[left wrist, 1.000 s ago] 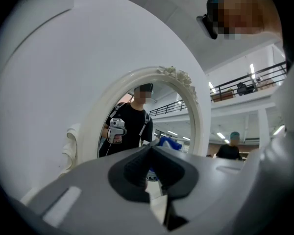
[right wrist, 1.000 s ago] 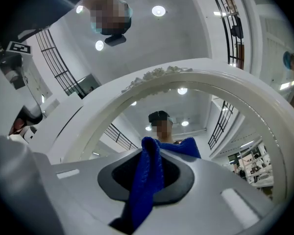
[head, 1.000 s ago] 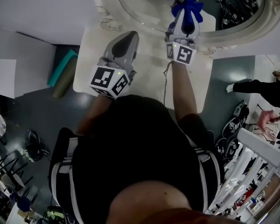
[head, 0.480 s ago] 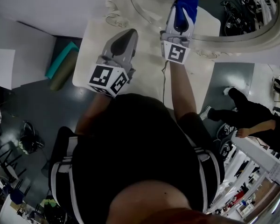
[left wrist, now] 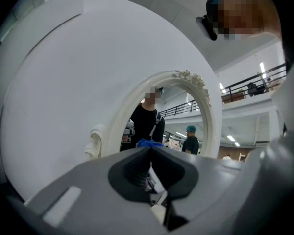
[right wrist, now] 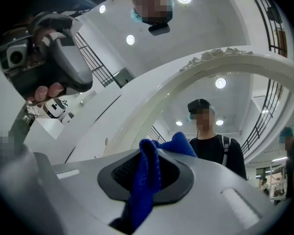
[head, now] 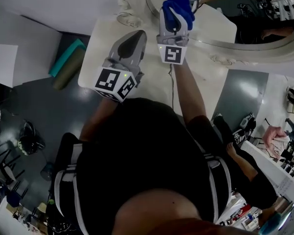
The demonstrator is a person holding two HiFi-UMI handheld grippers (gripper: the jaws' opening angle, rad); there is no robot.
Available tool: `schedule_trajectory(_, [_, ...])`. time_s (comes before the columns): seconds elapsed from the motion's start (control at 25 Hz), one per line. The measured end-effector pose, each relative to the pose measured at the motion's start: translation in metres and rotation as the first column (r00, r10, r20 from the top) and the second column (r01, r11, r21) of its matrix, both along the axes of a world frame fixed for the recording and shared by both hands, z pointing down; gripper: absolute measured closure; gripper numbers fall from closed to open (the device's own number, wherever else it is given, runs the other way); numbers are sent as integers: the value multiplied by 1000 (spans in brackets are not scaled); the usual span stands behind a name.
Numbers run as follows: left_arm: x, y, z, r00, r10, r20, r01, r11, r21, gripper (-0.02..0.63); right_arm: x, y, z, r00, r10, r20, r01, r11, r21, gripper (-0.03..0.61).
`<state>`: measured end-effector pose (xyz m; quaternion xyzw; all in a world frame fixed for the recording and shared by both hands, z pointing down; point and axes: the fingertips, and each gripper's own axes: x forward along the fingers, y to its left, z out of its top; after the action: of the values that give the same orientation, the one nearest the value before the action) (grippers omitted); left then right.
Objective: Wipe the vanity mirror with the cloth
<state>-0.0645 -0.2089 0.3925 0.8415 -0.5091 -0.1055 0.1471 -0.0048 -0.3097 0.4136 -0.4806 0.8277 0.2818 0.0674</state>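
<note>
"Why is the right one so high?"

"The right gripper (head: 174,9), fingers clamped on the blue cloth (head: 182,5), is up at the vanity mirror (head: 220,13) to wipe. The left gripper (head: 136,37), fingers closed and empty, hangs over the counter (head: 95,43)."

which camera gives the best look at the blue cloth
The right gripper view: the cloth sits large at centre, pinched in the right gripper. The head view shows it bunched at that gripper's tip by the mirror. The left gripper view catches only a blue speck reflected in the glass.
</note>
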Motion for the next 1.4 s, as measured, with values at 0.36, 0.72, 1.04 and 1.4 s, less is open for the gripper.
schedule_trajectory(0.36, [-27,2,9,998,-60,5,60,998,-28,603,-28,-7,26,998,-54,27,56,994,-96,543])
schedule_trajectory(0.72, [-31,10,10,996,-88,14,88,995,-41,602,-45,-10,45,987,-141,76,153,970,-188,543])
schedule_trajectory(1.04, [-42,22,7,993,-115,27,116,992,-54,603,-51,-10,45,949,-219,227,285,904,-318,538])
schedule_trajectory(1.4, [-35,30,7,995,-93,22,94,995,-42,602,-48,-1,52,929,-249,275,335,880,-335,537])
